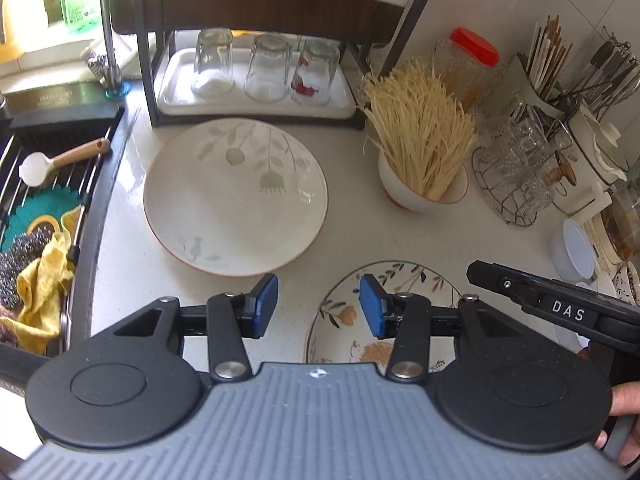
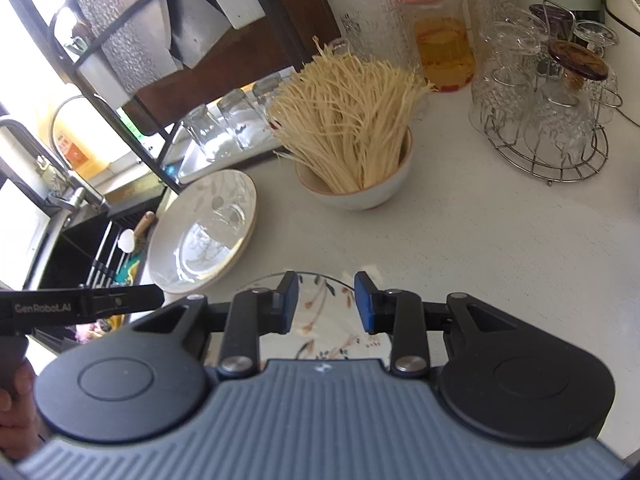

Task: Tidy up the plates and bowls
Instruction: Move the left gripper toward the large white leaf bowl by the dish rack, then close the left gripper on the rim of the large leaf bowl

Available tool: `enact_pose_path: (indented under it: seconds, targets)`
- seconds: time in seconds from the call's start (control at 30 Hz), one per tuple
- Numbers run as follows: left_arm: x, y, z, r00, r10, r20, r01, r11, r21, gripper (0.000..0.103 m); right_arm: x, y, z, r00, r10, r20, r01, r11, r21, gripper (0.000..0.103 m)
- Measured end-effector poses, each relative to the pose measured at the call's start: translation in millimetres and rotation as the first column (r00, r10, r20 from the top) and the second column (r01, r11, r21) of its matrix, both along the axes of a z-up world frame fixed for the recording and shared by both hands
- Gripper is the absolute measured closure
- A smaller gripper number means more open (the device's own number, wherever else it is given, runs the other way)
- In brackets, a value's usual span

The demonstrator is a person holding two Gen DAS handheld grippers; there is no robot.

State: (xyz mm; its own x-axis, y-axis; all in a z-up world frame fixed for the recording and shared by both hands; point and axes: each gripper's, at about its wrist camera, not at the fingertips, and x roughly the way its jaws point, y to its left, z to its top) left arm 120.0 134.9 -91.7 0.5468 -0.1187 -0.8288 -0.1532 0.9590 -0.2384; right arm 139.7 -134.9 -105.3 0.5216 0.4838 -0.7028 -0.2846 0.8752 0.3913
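Floral bowl point(image 2: 328, 320) beneath right tongs point(image 2: 326, 300) — untouched, jaws apart.

Counter point(image 1: 360, 232) w/ plates point(image 1: 236, 196), noodle bowl point(image 1: 420, 188)

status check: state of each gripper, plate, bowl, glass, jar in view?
left gripper: open, nothing between the pads
right gripper: open, nothing held, over the floral plate
white leaf plate: flat on counter, empty
floral plate: flat on counter, partly hidden by gripper
noodle bowl: upright, full of dry noodles
three glasses: upside down on white tray
red-lid jar: upright, lid on, part full
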Motion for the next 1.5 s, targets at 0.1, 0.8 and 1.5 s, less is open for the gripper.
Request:
enact_pose_path:
  seconds: [0.1,0.8,1.5]
  targets:
    - [1.8,9.3,1.0,1.0,0.014,0.011,-0.014,1.0,0.011,0.052,4.5,5.2,2.7,1.0,-0.001,-0.004,0.002,1.0,0.024,0.068]
    - [15.6,91.5,-30.5,0.998,0.056,-0.011,-0.056,0.998,0.008,0.052,23.1,74.2,-7.4,0.998,0.02,-0.054,-0.017,0.999,0.045,0.068]
    - [62.1,164.1,-73.1,0.998,0.041,-0.055,-0.047,0.993,-0.107,0.045,66.8,130.2,-23.5,0.994,-0.049,-0.097,0.049,0.999,0.0,0.066]
